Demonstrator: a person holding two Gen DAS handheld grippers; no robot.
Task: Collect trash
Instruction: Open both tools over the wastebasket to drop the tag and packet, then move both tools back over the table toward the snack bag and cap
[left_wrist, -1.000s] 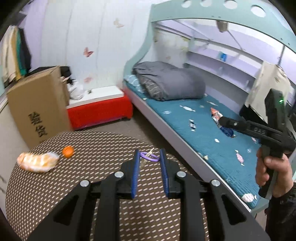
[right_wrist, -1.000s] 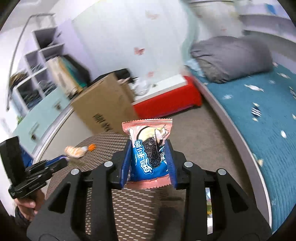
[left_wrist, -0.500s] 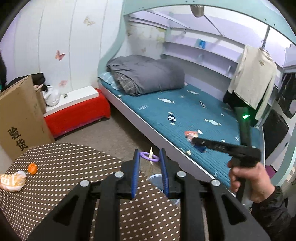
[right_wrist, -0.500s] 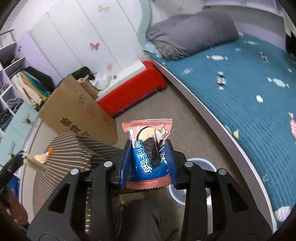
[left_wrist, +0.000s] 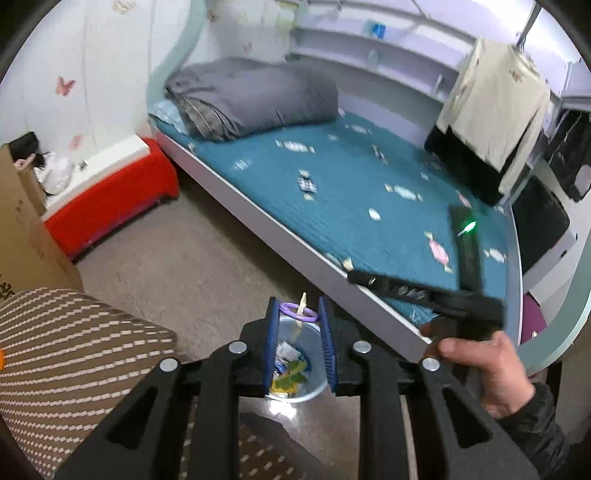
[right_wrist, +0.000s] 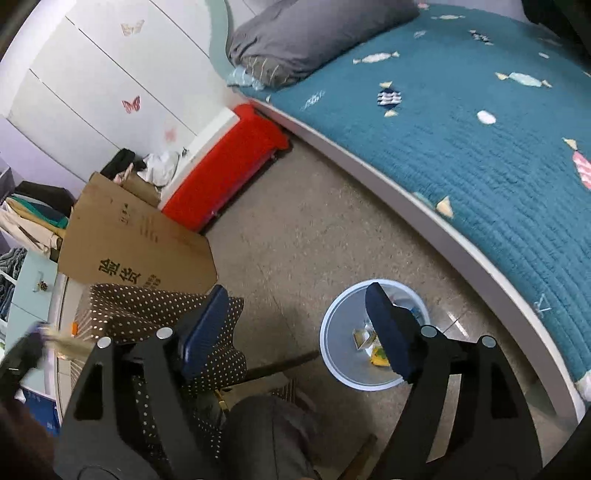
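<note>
In the left wrist view my left gripper (left_wrist: 297, 304) is shut on a small purple ring with a cream tag (left_wrist: 295, 313), held over a pale blue bin (left_wrist: 314, 391) on the floor with wrappers inside. My right gripper (left_wrist: 391, 286), gripped by a hand (left_wrist: 480, 362), hangs to the right of it by the bed edge. In the right wrist view my right gripper (right_wrist: 297, 288) has its jaws opening wide with nothing between them, right above the bin (right_wrist: 328, 343). The left gripper (right_wrist: 26, 354) is a blur at the left edge.
A round table with a brown dotted cloth (left_wrist: 74, 350) stands left of the bin. Behind it are a cardboard box (right_wrist: 136, 251) and a red bench (right_wrist: 225, 173). A bed with a teal cover (right_wrist: 480, 147) runs along the right. A dark trouser leg (right_wrist: 266, 435) shows at the bottom.
The right gripper's jaws have spread and the blue-and-pink cookie packet is gone from between them. Both grippers have swung from the table side down over the bin.
</note>
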